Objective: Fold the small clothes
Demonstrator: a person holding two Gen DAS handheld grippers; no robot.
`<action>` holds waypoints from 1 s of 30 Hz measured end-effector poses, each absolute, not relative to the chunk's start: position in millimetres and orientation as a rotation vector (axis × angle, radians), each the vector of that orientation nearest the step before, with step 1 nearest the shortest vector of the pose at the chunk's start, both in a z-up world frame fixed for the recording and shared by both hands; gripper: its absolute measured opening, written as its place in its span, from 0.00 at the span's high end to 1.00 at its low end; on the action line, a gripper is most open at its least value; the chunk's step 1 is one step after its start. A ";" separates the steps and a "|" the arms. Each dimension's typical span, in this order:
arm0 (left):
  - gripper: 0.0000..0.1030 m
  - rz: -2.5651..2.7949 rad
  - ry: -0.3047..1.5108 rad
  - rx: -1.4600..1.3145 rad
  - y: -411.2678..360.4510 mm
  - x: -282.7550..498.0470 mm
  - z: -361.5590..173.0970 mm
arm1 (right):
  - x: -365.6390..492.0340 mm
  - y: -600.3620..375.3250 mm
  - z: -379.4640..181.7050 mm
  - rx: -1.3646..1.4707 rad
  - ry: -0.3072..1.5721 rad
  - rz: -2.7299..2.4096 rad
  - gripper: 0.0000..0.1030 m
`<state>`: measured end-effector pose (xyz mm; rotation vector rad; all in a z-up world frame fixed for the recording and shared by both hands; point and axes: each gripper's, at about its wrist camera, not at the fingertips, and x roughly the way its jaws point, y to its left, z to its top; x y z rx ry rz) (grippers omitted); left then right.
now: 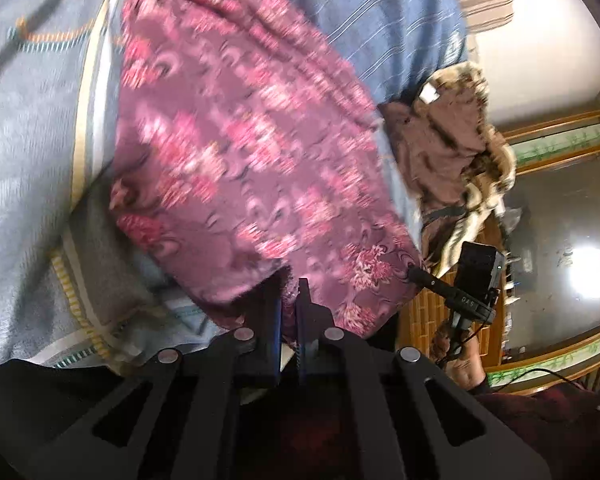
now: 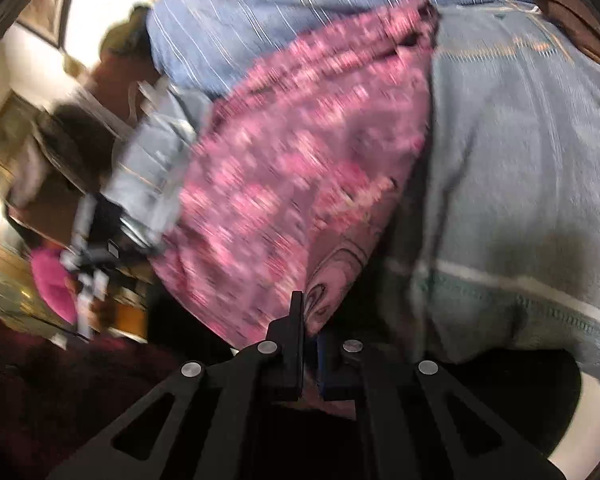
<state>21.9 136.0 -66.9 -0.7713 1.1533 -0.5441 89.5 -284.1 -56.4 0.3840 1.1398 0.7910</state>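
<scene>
Holding the floral garment (image 1: pixel 240 152) by one edge, the left gripper (image 1: pixel 288 292) has its jaws nearly closed on a pinch of the pink-purple cloth. The right gripper (image 2: pixel 306 312) is likewise almost fully closed on the same garment (image 2: pixel 300 168) at another edge point. The garment hangs spread between the two grips, draped over the bed (image 1: pixel 28 152) with its grey-blue cover, beside a striped blue fabric (image 1: pixel 380 12). Both views are motion-blurred. The step in hand appears to be carrying an edge across for a fold. The next move likely calls for level, matched travel of both grippers, then lowering before release.
</scene>
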 end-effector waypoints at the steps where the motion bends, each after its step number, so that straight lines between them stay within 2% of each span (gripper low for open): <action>1: 0.97 -0.556 1.121 -0.791 138.4 22.2 -57.6 | 93.1 -285.1 -46.4 0.430 1.105 0.814 0.96; 7: 0.97 -0.575 0.910 -0.827 162.8 55.0 -1.5 | 137.3 -287.7 -9.4 0.641 0.913 0.925 0.96; 15: 0.97 -0.429 0.775 -0.847 215.2 179.8 11.7 | 257.4 -281.6 -22.8 0.891 0.792 0.873 0.96; 22: 0.97 -0.289 0.818 -0.864 234.7 287.3 -22.6 | 356.4 -267.9 -71.3 1.025 0.820 0.728 0.96; 30: 0.97 -0.154 1.025 -0.861 238.4 360.4 -90.3 | 409.5 -257.5 -111.7 0.973 0.943 0.541 0.96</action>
